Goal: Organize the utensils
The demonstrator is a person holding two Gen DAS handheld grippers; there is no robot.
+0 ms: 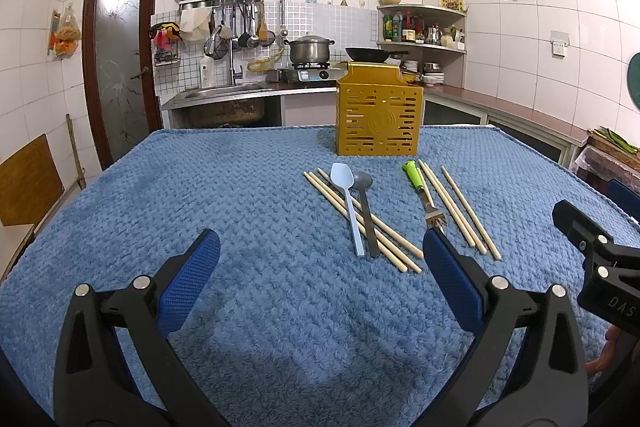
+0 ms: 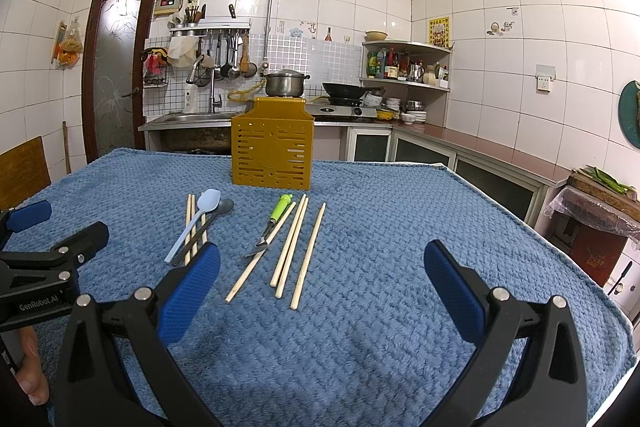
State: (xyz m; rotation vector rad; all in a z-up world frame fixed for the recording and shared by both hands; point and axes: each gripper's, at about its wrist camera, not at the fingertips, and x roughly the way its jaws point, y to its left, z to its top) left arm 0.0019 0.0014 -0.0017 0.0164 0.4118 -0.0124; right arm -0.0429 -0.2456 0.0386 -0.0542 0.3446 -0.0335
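From the left wrist camera we see our left gripper [image 1: 320, 275] spread wide, its blue pads empty, hovering above the near part of the blue towel [image 1: 160, 195] that covers the table. Far across the towel stands the yellow slotted utensil holder [image 1: 379, 115], upright. Between it and us lie the utensils in two groups. The left group is a set of wooden chopsticks [image 1: 394, 247] with a pale blue spoon [image 1: 349, 205] and a grey spoon [image 1: 366, 211] laid across them, bowls pointing far. Just to the right lies a green-handled fork [image 1: 416, 181], its tines near our right pad, and further right more chopsticks [image 1: 470, 213]. At the right edge part of the right gripper [image 1: 588, 247] shows, with fingers of a hand [image 1: 604, 357] below it.

From the right wrist camera we see our right gripper [image 2: 322, 279] likewise wide apart and holding nothing. The yellow slotted utensil holder [image 2: 271, 147] stands far and left of centre. The green-handled fork [image 2: 276, 217] and four loose chopsticks [image 2: 298, 247] lie ahead between the pads; the pale blue spoon [image 2: 196, 223] and grey spoon [image 2: 218, 213] lie left, touching their chopsticks. At the left edge the left gripper [image 2: 44, 239] appears, a hand [image 2: 34, 371] beneath.
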